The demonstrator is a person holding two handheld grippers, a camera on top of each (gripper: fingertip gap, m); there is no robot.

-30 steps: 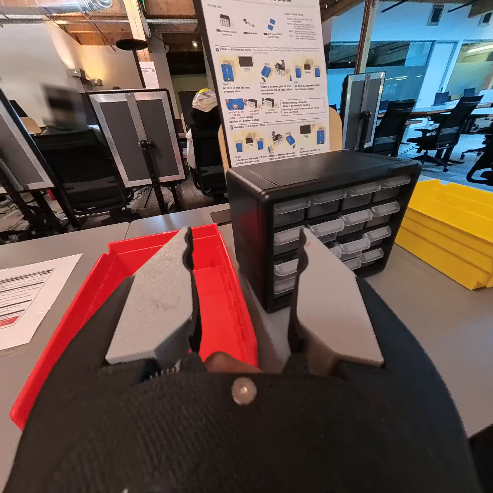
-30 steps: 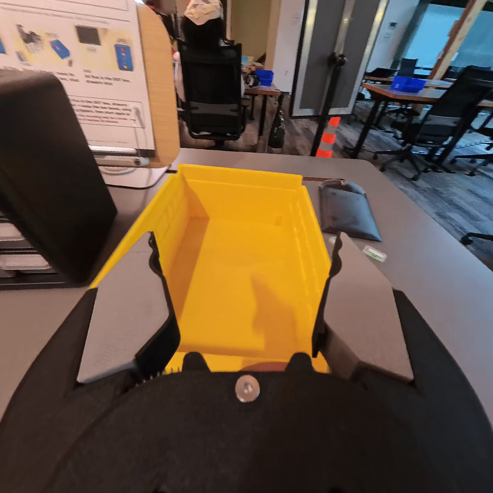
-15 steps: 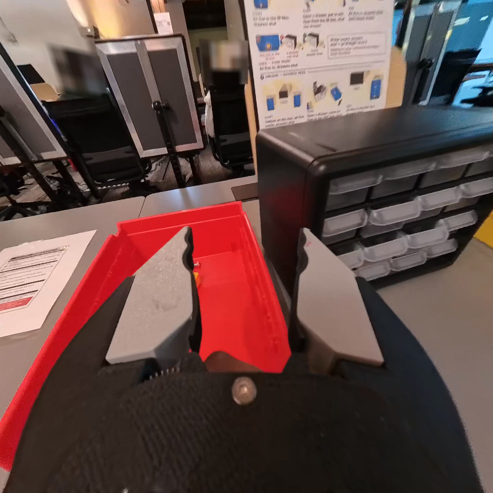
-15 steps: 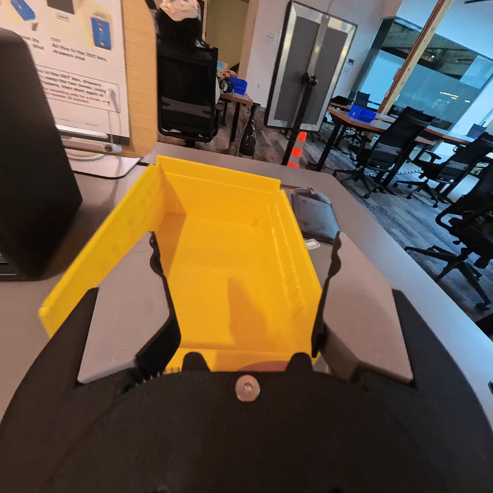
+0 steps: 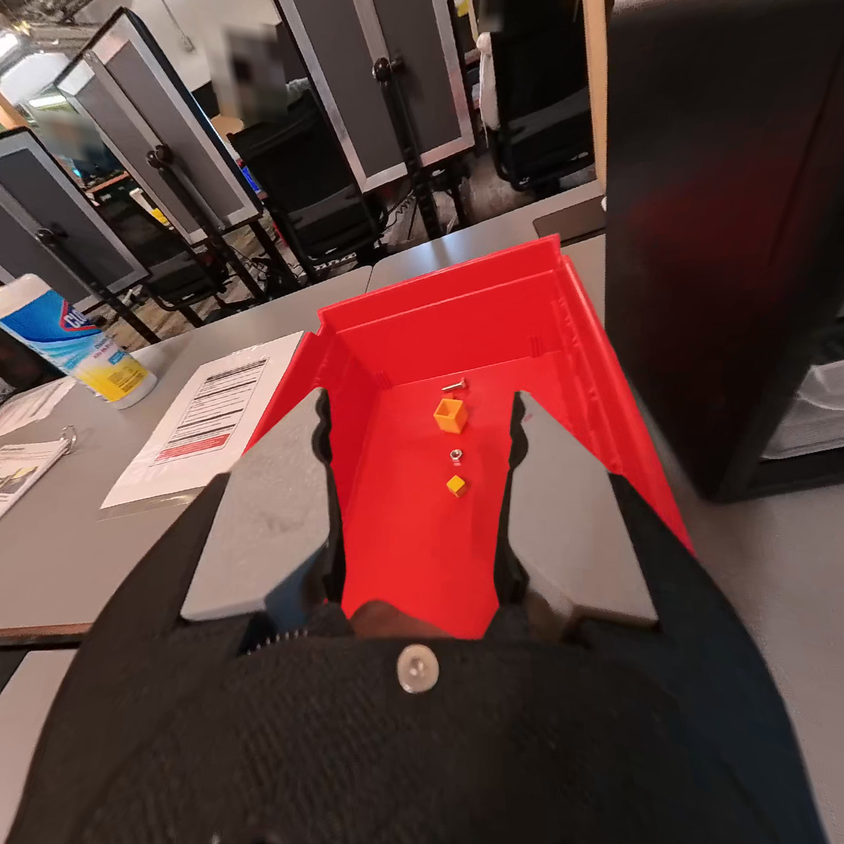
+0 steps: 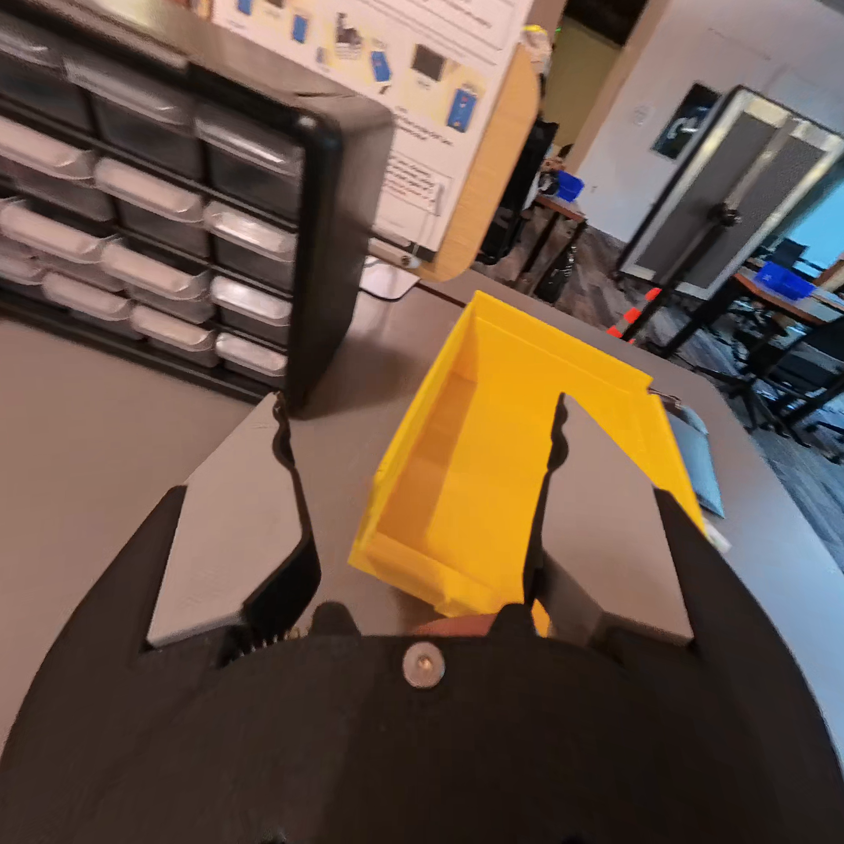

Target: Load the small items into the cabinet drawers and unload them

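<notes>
4 small items lie in a row on the floor of the red bin (image 5: 402, 539), and this bin stands just beside the left wall of the black cabinet (image 5: 712, 237), probably so that the way from bin to drawer is short. Going away from the camera they are a little yellow cube (image 5: 456, 485), a metal nut (image 5: 455, 454), an orange open box (image 5: 450, 414) and a bolt (image 5: 453, 386), each apart from the others. The left gripper (image 5: 419, 399) hangs above the bin with its fingers spread and empty, and the row of items lies between them; I judge it is lining up to pick 1 item, most likely the cube.

On the other side of the cabinet, the yellow bin (image 6: 607, 379) stands near its right wall and looks empty, so it probably waits for the unloaded items. The right gripper (image 6: 418, 402) is also spread and holds nothing, near the cabinet's lower right corner. All clear drawers (image 6: 246, 233) in view look closed, so 1 must be pulled out first.
</notes>
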